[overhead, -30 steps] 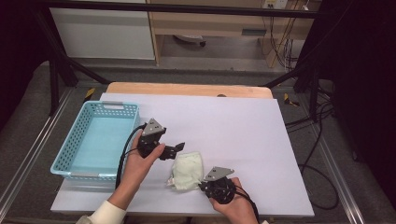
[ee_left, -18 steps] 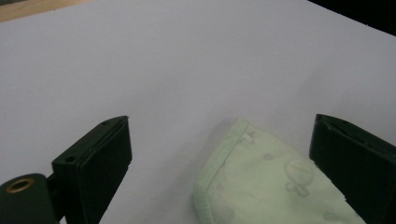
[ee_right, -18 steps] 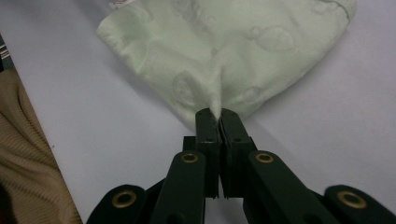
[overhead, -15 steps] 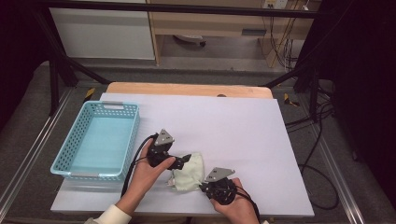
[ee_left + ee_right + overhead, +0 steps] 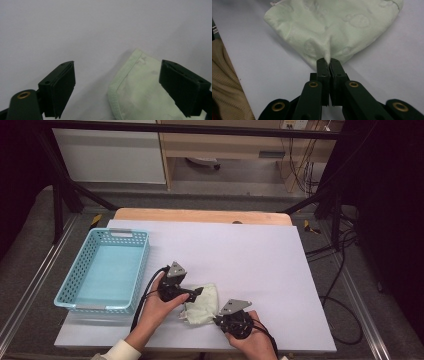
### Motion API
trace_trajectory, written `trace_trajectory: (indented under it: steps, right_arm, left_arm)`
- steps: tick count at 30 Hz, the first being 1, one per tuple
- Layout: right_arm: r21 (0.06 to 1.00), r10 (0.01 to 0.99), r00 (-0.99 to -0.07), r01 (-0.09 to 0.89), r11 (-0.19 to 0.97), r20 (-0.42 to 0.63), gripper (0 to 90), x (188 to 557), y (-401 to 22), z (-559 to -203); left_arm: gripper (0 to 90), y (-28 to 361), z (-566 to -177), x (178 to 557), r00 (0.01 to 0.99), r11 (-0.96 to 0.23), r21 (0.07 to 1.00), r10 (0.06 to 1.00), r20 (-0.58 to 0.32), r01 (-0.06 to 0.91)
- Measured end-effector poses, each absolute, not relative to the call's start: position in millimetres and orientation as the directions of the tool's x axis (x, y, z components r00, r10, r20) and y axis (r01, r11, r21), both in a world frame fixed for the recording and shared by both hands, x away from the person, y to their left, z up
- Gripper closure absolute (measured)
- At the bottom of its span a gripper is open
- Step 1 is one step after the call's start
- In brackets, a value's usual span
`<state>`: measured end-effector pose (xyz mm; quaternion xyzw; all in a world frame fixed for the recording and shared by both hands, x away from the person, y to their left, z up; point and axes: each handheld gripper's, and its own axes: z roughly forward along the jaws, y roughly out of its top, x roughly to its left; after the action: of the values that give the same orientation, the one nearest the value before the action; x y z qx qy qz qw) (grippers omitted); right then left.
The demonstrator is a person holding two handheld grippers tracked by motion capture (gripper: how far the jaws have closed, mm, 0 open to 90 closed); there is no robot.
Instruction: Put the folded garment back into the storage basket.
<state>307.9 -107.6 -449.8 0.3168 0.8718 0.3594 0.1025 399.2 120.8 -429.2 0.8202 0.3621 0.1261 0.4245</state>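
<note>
Pale green cloth (image 5: 202,303) crumpled on white desk (image 5: 260,265) near blue basket (image 5: 102,270), right hand-held gripper (image 5: 328,60) pinching its edge, left hand-held gripper (image 5: 117,87) wide apart, jaws just closing, astride its hemmed corner, not gripping.

Lab recording bay: black frame (image 5: 65,195), loose cables (image 5: 345,270), white-topped table (image 5: 250,255).

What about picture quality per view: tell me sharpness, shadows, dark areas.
High view: even light on the white table, surroundings dark. Left gripper view: soft, the pale green cloth casts a faint shadow. Right gripper view: right hand-held gripper sharp, cloth slightly blurred farther off.
</note>
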Motion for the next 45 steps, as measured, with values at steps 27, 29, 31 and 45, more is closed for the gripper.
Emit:
trace_trajectory:
  steps: [27,29,31,45]
  right_arm:
    - [0.692,0.625,-0.778,0.483,0.537,0.058,88.0,308,-108,-450]
    - [0.693,0.623,-0.78,0.48,0.537,0.058,88.0,309,-108,-450]
    - [0.694,0.626,-0.778,0.484,0.534,0.061,88.0,309,-108,-451]
    - [0.693,0.622,-0.781,0.479,0.539,0.057,88.1,309,-108,-450]
  left_arm:
    - [55.5,121,-448,400,0.699,-0.417,0.716,0.702,-0.137,0.56]
    - [57.6,120,-450,399,0.7,-0.422,0.711,0.7,-0.138,0.562]
    - [57.8,120,-449,399,0.698,-0.421,0.709,0.702,-0.141,0.566]
    - [77.8,120,-453,396,0.708,-0.389,0.708,0.67,-0.222,0.59]
